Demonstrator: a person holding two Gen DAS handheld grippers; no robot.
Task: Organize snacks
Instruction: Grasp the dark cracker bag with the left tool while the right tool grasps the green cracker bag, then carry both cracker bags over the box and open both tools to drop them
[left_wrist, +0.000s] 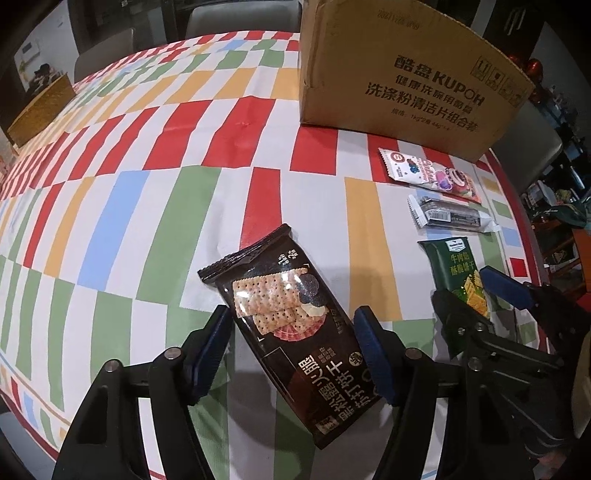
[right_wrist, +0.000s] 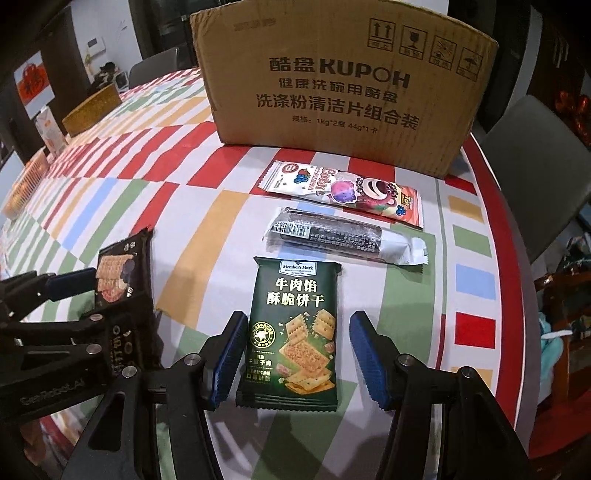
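Observation:
A black cracker packet (left_wrist: 291, 325) lies on the checked tablecloth between the open fingers of my left gripper (left_wrist: 295, 347); it also shows in the right wrist view (right_wrist: 120, 273). A green biscuit packet (right_wrist: 293, 336) lies between the open fingers of my right gripper (right_wrist: 295, 354), and shows in the left wrist view (left_wrist: 461, 273). Neither packet is gripped. Beyond lie a grey-black wrapped bar (right_wrist: 343, 240) and a white-pink bear snack packet (right_wrist: 343, 188). A large cardboard box (right_wrist: 343, 77) stands behind them.
The round table's red-rimmed edge (right_wrist: 495, 229) runs along the right, with a grey chair (right_wrist: 535, 158) beyond. A gold box (right_wrist: 92, 109) and other items sit at the far left of the table. The right gripper (left_wrist: 487, 291) shows in the left wrist view.

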